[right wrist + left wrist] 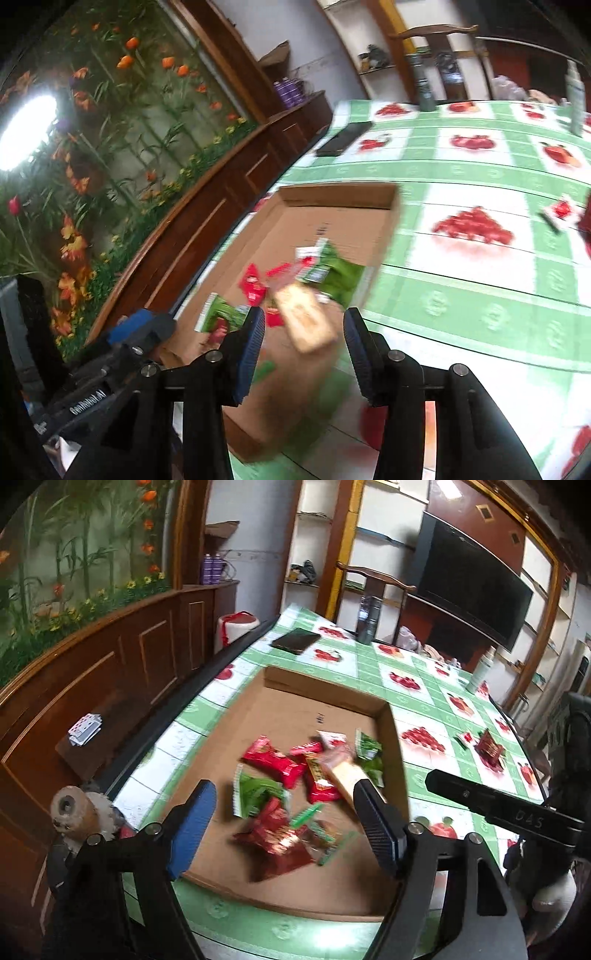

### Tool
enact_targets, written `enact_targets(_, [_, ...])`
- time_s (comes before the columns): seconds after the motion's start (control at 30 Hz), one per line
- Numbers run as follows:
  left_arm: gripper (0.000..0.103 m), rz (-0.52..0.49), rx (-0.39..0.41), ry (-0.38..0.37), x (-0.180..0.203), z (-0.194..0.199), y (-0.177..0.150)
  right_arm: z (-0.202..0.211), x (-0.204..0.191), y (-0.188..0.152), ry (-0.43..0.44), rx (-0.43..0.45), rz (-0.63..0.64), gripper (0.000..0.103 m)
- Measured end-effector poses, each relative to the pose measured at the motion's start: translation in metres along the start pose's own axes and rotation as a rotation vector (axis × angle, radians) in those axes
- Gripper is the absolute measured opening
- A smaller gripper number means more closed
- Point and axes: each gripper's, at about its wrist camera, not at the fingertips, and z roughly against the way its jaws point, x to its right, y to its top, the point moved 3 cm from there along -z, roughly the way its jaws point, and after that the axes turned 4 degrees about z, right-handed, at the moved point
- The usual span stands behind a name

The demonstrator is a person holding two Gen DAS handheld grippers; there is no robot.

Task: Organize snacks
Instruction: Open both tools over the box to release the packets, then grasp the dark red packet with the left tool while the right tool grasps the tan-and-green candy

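A shallow cardboard tray [280,698] lies on the green fruit-print tablecloth and holds several red and green snack packets [275,764] and a tan cracker pack [349,771]. My left gripper [284,827] is open and empty, above the tray's near end. My right gripper [304,350] is open and empty, above the tray's [343,192] near right corner, with the tan cracker pack [306,319] between its fingers in view. A dark red packet [489,747] and a small red-and-white packet [464,737] lie on the cloth right of the tray.
A black phone [295,640] lies at the table's far left. A dark bottle [369,622] and a white bottle [482,670] stand at the back. A wooden chair [373,579] stands behind the table. Wooden cabinets [110,657] run along the left.
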Motion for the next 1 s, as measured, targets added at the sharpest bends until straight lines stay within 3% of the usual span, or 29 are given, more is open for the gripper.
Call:
enact_targets(0.37, [0.077, -0.155, -0.003, 0.057, 0.052, 0.008, -0.013, 0.031, 0.046, -0.018, -0.033, 0.037, -0.083, 0.050])
enact_targets(0.6, [0.077, -0.200, -0.017, 0.046, 0.077, 0.008, -0.019, 0.055, 0.073, -0.023, -0.065, 0.074, -0.122, 0.053])
enact_targets(0.7, [0.077, -0.212, -0.034, 0.014, 0.086, 0.007, -0.023, 0.070, 0.094, -0.020, -0.100, 0.096, -0.154, 0.053])
enact_targets(0.77, [0.077, -0.210, -0.059, -0.048, 0.093, 0.006, -0.027, 0.083, 0.112, -0.016, -0.131, 0.118, -0.174, 0.053])
enact_targets(1.0, [0.076, -0.211, -0.138, -0.200, 0.114, -0.005, -0.039, 0.143, 0.220, 0.009, -0.368, 0.259, -0.357, 0.057])
